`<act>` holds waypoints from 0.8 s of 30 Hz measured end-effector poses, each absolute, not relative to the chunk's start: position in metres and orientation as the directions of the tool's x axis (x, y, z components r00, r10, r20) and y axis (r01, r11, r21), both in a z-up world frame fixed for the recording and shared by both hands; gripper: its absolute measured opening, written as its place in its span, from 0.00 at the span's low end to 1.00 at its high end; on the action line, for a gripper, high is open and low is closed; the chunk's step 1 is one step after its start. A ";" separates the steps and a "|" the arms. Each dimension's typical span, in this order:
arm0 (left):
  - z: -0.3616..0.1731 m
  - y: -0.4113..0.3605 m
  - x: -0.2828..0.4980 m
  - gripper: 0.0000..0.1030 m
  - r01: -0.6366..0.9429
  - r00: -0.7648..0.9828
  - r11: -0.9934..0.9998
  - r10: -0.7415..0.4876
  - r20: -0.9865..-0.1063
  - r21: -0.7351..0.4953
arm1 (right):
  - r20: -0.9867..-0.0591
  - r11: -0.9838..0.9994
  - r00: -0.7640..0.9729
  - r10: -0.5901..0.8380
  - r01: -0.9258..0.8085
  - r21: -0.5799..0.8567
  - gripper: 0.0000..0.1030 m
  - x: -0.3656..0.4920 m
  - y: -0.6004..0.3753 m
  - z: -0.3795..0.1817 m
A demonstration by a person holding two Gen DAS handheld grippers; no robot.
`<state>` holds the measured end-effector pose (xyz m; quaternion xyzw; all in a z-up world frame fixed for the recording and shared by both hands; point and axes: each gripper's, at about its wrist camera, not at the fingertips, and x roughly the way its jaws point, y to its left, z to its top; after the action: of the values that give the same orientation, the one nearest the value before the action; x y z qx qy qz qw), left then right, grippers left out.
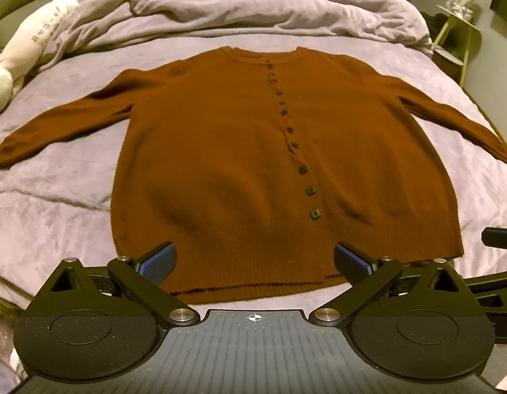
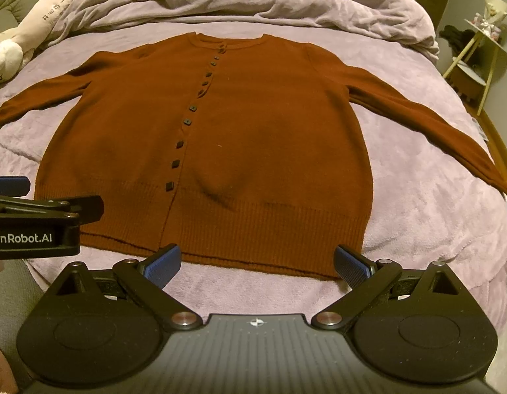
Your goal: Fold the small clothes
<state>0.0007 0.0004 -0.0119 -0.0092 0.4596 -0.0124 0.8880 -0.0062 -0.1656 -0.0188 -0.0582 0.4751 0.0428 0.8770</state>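
Cardigan [image 1: 253, 151] lies flat and buttoned on the bed [image 1: 56, 203], sleeves out toward 9 and 3 o'clock, so I'd bring my released left gripper [image 1: 253, 264] and right gripper [image 2: 256, 267], both empty, to pinch one sleeve cleanly first.

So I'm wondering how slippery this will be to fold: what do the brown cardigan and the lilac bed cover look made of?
Brown buttoned cardigan: looks like a soft matte knit, perhaps wool; ribbed hem, fuzzy surface. Lilac bed cover: seems plush fleece or velvet; short nap, faint sheen in the creases.
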 end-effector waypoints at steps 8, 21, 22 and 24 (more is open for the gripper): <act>-0.014 -0.001 0.001 1.00 0.015 0.573 0.999 -0.032 -0.819 -0.029 | -0.836 0.989 0.548 0.019 -0.132 -0.064 0.96 -0.006 -0.165 -0.018; -0.012 0.001 0.002 1.00 0.015 0.568 0.999 -0.035 -0.823 -0.032 | -0.834 0.989 0.551 0.026 -0.135 -0.059 0.96 -0.007 -0.166 -0.017; -0.012 0.001 0.003 1.00 0.014 0.566 0.999 -0.035 -0.824 -0.033 | -0.834 0.989 0.551 0.026 -0.135 -0.059 0.96 -0.007 -0.166 -0.017; -0.012 0.002 0.003 1.00 0.013 0.563 0.999 -0.034 -0.825 -0.033 | -0.834 0.989 0.551 0.026 -0.135 -0.059 0.96 -0.007 -0.166 -0.016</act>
<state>0.0030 0.0019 -0.0120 -0.0115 0.4670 -0.0134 0.8841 -0.0066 -0.1660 -0.0164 -0.0580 0.4713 0.0460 0.8788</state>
